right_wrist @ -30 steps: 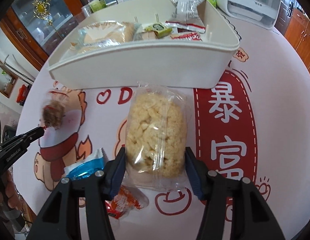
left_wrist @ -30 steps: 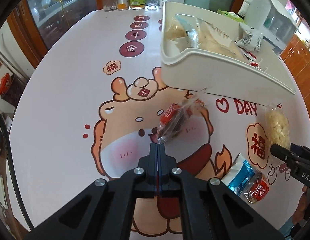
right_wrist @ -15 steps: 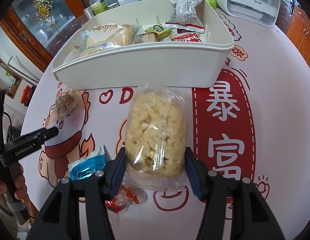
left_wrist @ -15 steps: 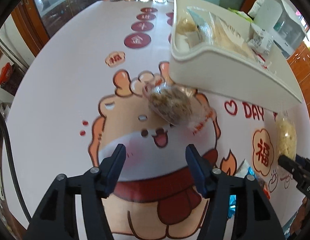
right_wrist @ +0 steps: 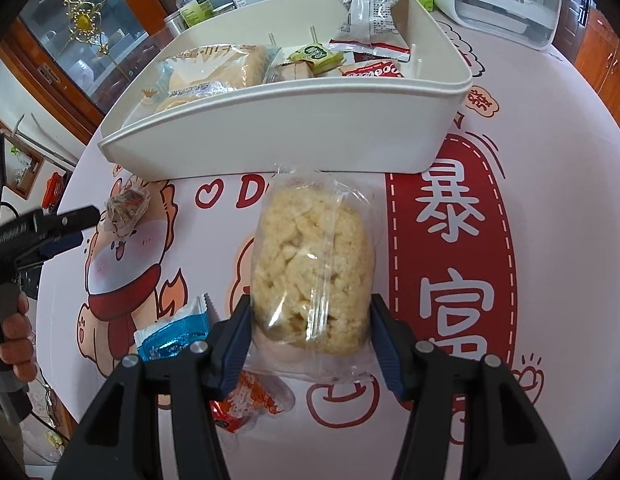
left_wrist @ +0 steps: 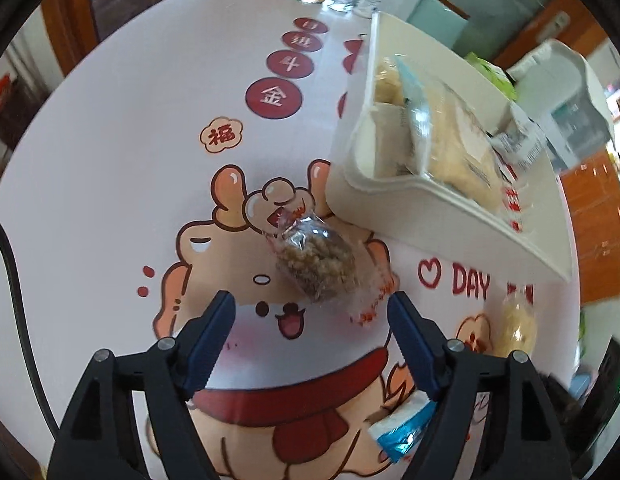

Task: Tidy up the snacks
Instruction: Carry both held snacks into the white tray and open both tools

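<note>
**Left wrist view: brown snack let go short of the tray**

Left wrist view shows the left gripper (left_wrist: 310, 312) with its jaws opening and nothing between them. A second ago those jaws were pressed together on the corner of the brown snack packet (left_wrist: 316, 258), which hung from them; now the packet lies loose on the tablecloth (left_wrist: 109, 128) just ahead of the fingertips, beside the near corner of the white tray (left_wrist: 450, 196) but outside it. Judged from that, the drop fell short, and this packet likely needs picking up again.

The right gripper (right_wrist: 310, 336) has not changed: its pads pinch the pale puffed-rice packet (right_wrist: 314, 264), which rests on the cloth in front of the tray's long wall. A blue wrapper (right_wrist: 177, 332) and a red-orange packet (right_wrist: 245, 400) lie near it, both not yet in the tray.
</note>
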